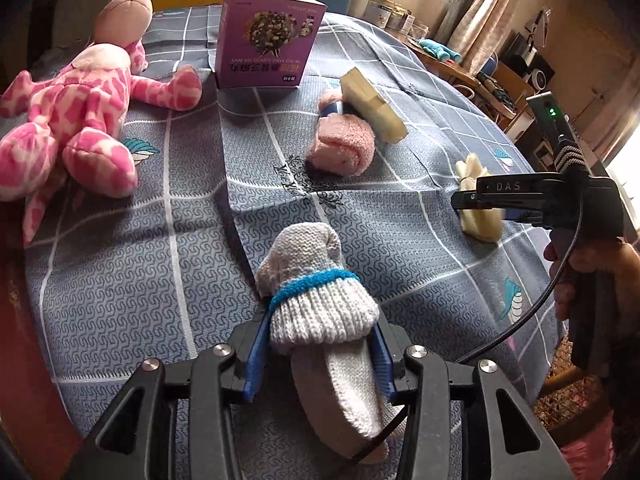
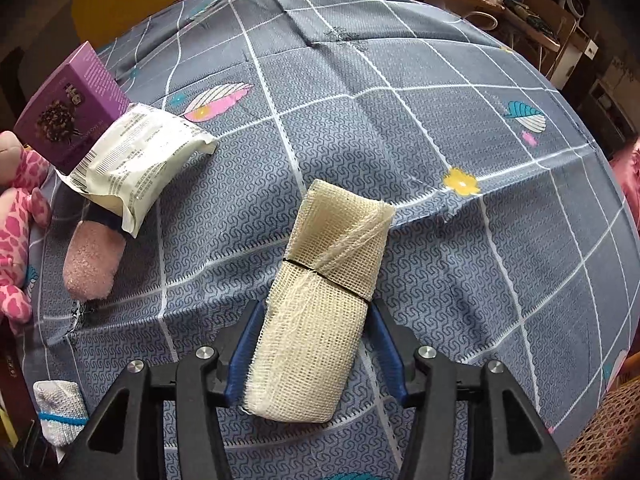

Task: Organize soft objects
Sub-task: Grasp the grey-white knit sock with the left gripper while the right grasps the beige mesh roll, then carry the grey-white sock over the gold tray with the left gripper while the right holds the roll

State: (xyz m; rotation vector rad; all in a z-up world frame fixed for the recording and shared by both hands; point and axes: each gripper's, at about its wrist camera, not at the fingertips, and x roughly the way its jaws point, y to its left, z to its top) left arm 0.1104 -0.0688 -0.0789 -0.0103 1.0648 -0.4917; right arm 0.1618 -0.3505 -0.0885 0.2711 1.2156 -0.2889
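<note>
My left gripper (image 1: 320, 344) is shut on a rolled grey-white knitted sock with a blue band (image 1: 320, 304), low over the cloth; the sock also shows in the right wrist view (image 2: 60, 408). My right gripper (image 2: 316, 344) has its blue pads around a cream mesh cloth roll (image 2: 320, 304) lying on the cloth; the roll also shows in the left wrist view (image 1: 478, 196), under that gripper (image 1: 464, 200). A pink fuzzy sock roll (image 1: 342, 144) (image 2: 94, 264) lies mid-table. A pink spotted plush toy (image 1: 76, 116) (image 2: 14, 216) lies at the left.
A grey-blue checked tablecloth (image 1: 160, 264) (image 2: 440, 120) covers the table. A purple box (image 1: 266, 40) (image 2: 68, 112) stands at the back. A cream packet (image 1: 374, 106) (image 2: 136, 160) leans on the pink roll. Cluttered shelves (image 1: 500, 76) stand beyond the right edge.
</note>
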